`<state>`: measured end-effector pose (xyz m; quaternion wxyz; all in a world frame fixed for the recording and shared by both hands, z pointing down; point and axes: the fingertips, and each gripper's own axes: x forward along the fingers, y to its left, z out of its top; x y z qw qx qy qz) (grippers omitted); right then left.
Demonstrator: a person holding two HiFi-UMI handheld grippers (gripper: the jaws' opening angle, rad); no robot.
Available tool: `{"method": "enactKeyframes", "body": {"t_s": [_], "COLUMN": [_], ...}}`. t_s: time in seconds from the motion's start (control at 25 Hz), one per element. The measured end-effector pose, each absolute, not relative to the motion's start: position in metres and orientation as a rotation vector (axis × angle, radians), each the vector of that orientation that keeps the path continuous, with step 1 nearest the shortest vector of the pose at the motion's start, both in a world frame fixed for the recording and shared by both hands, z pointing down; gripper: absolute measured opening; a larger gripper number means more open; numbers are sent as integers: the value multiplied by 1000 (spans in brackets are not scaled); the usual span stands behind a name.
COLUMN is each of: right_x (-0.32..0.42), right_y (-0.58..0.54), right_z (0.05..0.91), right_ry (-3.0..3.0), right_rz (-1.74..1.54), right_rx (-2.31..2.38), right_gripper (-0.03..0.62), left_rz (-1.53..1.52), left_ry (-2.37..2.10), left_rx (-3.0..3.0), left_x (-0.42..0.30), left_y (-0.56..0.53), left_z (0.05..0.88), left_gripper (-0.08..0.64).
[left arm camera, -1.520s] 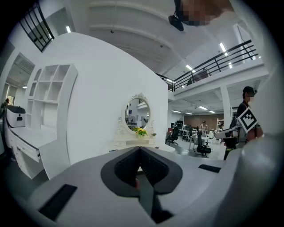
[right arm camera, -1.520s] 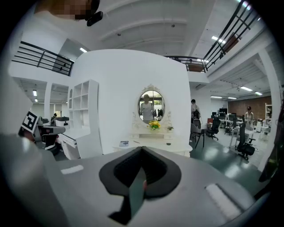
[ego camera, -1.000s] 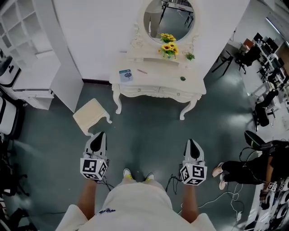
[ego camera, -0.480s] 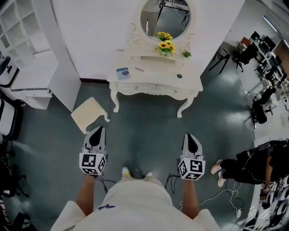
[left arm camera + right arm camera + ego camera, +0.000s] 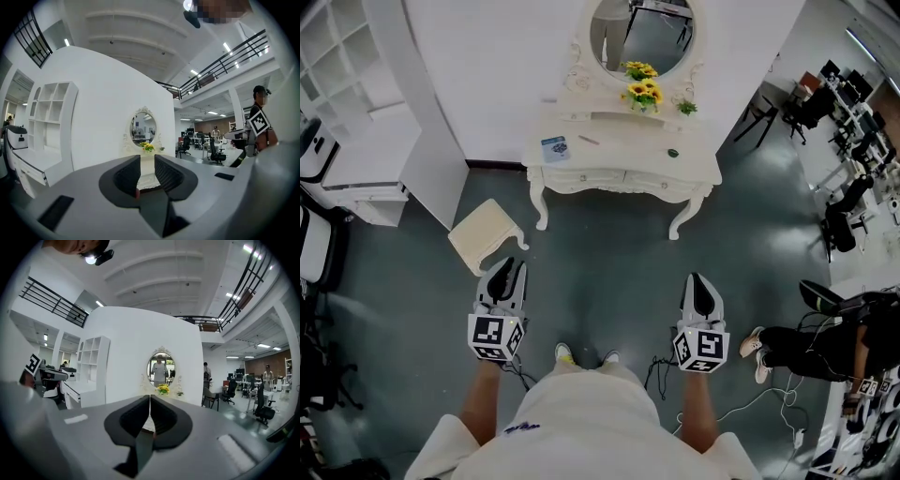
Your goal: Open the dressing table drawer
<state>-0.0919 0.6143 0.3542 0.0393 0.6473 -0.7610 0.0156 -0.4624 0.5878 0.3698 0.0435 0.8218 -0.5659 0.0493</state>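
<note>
A cream dressing table point(image 5: 623, 161) with an oval mirror point(image 5: 641, 36) stands against the white wall, some way ahead of me. Its two front drawers point(image 5: 623, 177) are closed. Sunflowers point(image 5: 639, 92) sit on its shelf. My left gripper point(image 5: 505, 274) hovers over the floor at lower left, its jaws opening with a narrow gap and nothing between them point(image 5: 147, 161). My right gripper point(image 5: 701, 289) hangs at lower right, shut and empty point(image 5: 149, 401). Both point level at the table point(image 5: 149, 176), well short of it.
A small cream stool point(image 5: 487, 235) stands on the floor just ahead of the left gripper. A white shelf unit point(image 5: 356, 103) is at left. A seated person point(image 5: 816, 352) and cables point(image 5: 778, 412) lie at right, office chairs point(image 5: 844, 225) beyond.
The left gripper's jaws have parted slightly; they were shut before. The head view has shifted a little; both hands stay in about the same place.
</note>
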Motion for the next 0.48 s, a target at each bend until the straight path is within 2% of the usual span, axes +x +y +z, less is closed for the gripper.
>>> {"method": "enactKeyframes", "body": {"t_s": [0.08,0.36,0.44,0.48], "right_x": [-95,-97,-97,-95], "right_y": [613,616,614,612], "right_z": [358,363,366,368], "right_ry": [-2342,-2340,-2341,-2334], "right_rz": [59,99,115,126], "right_rx": [1964,1976,1977,1982], "right_gripper": [88,175,233,284], "left_rz": [165,127,131,140], "left_ry": [-1730,-1761,-1808,-1828], "left_rx": [2521,2495,2487,2484], "left_x": [-462,-471,-475,-476], "left_y": [587,589,587,587], "left_z": [370,369,370,372], "left_gripper": [117,300,347,376]}}
